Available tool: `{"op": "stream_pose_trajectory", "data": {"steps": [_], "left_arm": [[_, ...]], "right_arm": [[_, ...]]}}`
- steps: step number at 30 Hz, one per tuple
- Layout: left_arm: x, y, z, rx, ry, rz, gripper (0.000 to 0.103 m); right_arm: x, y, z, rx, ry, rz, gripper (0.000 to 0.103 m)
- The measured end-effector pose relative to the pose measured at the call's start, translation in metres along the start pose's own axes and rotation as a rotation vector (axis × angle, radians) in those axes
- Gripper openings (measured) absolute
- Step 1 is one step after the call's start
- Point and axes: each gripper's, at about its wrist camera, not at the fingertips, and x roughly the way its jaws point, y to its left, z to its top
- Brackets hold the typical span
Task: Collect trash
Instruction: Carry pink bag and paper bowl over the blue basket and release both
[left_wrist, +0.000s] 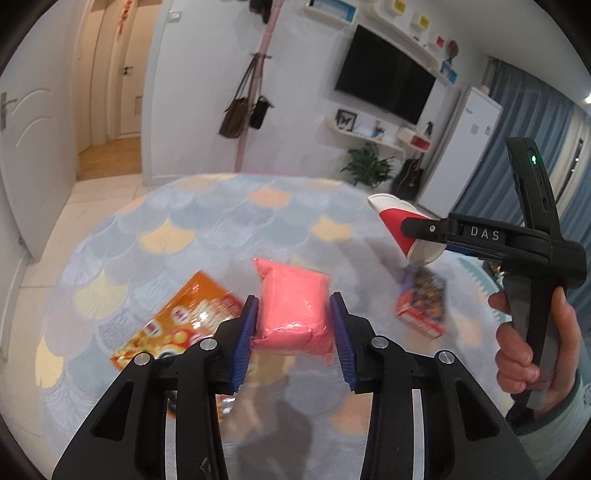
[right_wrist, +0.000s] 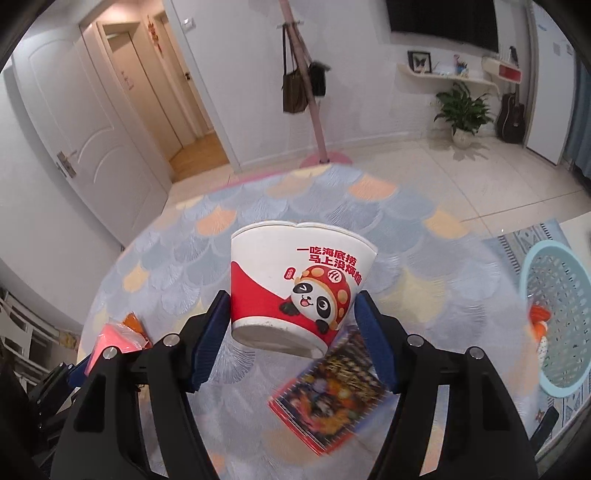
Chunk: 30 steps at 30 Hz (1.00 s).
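Left wrist view: the left gripper (left_wrist: 293, 325) pinches a pink wrapped packet (left_wrist: 293, 308) between its blue pads, jaws partly closed on its sides, lifted above the round scale-patterned rug (left_wrist: 177, 221). In the right wrist view, the right gripper (right_wrist: 291, 334) clamps one red-and-white paper cup (right_wrist: 295, 286) with a panda print, jaws fairly wide, the cup tilted above the rug. Two items lie on the rug: an orange snack bag (left_wrist: 177, 321) left of the packet and a colourful small box (right_wrist: 328, 391) beneath the cup. A light-blue perforated basket (right_wrist: 557, 317) sits beyond the rug's right edge.
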Motion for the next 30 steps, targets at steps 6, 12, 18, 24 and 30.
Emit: {"op": "stream_pose_trajectory", "data": {"steps": [6,12,18,24,30], "left_arm": [[-0.004,-0.036,0.012,0.041,-0.045,-0.071,0.038],[0.005,-0.080,0.023,0.087,-0.065,-0.150,0.038],[0.029,-0.132,0.034,0.138,-0.056,-0.211,0.038],[0.065,-0.191,0.044,0.213,-0.011,-0.275,0.038],[0.108,-0.254,0.045,0.304,0.050,-0.292,0.038]], "right_arm": [[-0.050,-0.036,-0.003,0.031,-0.099,-0.055,0.065],[-0.090,-0.081,-0.001,0.098,-0.177,-0.088,0.065],[-0.115,-0.137,-0.007,0.178,-0.216,-0.133,0.065],[-0.123,-0.199,-0.013,0.279,-0.218,-0.171,0.065],[-0.122,-0.266,-0.025,0.394,-0.210,-0.224,0.065]]}}
